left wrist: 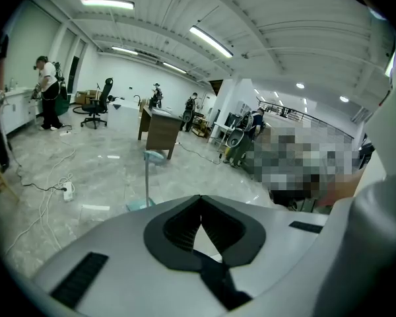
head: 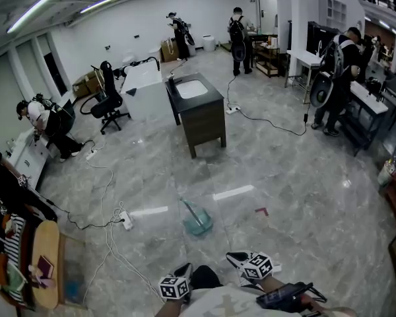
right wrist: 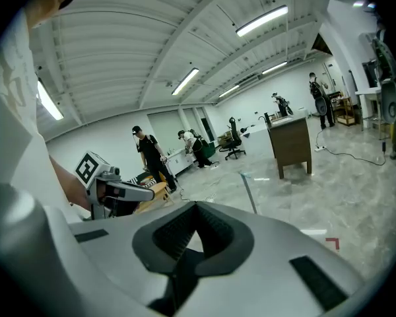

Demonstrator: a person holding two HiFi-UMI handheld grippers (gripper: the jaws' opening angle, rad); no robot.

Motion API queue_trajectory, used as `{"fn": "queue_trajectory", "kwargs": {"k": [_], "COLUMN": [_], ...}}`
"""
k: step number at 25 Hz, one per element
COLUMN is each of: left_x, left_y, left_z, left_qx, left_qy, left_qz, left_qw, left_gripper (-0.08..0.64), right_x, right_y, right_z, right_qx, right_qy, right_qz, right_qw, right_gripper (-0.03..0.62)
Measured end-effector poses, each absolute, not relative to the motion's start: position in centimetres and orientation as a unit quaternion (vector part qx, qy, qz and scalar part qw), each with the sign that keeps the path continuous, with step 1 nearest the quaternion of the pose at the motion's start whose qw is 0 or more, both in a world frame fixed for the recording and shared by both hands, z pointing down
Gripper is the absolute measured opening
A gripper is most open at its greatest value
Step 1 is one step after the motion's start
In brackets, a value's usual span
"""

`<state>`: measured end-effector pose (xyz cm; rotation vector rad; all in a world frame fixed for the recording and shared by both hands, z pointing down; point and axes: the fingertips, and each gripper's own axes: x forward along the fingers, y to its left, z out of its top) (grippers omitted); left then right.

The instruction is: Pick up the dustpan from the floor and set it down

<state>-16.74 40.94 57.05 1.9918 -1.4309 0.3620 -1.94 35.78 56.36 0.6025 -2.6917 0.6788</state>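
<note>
The teal dustpan [head: 198, 222] sits on the grey marble floor [head: 297, 197] just below the middle of the head view. Its thin handle stands up and leans a little to the upper left. It is well apart from both grippers, which are at the bottom edge.

The left gripper [left wrist: 200, 198] has its jaws pressed together with nothing between them. The right gripper [right wrist: 197, 205] looks the same, tips meeting and empty. In each gripper view the handle rises just above the jaws, left of centre in the left gripper view and right of centre in the right.

I'd say the reach hasn't begun. To do it well, one gripper should spread its jaws before arriving, then close across the handle low down, where the pan is less likely to swing. It looks like light plastic, so a nudge could tip it or make it skid on the polished floor.

I can read no brand or label anywhere. The only markings are the black-and-white squares on the marker cube [head: 173, 287] and a small red corner mark [head: 261, 211] on the floor to the dustpan's right.
</note>
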Motion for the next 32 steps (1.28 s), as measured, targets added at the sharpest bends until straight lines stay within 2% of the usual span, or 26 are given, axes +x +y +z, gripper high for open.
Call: {"fn": "queue_trajectory", "kwargs": {"k": [10,18,32], "left_x": [-17.2,-13.1,-13.5], "left_y": [41.1,34.9,23.2], "left_z": [60.0,59.5,58.8], "left_qx": [0.741,0.777,0.774], "left_qy": [-0.551,-0.507,-0.507], "left_qz": [0.146,0.149,0.144], "left_qw": [0.354,0.342,0.351], "left_gripper": [0.012,0.012,0.012], "right_x": [-1.7,2.9,3.0], "right_y": [34.6,32.1,20.7], "right_z": [58.2,59.9,58.4], "right_qx": [0.212,0.251,0.261], "right_qy": [-0.931,-0.909,-0.910], "right_qz": [0.251,0.279,0.264], "right_qw": [0.158,0.179,0.182], "right_gripper": [0.017,0.017,0.017]}}
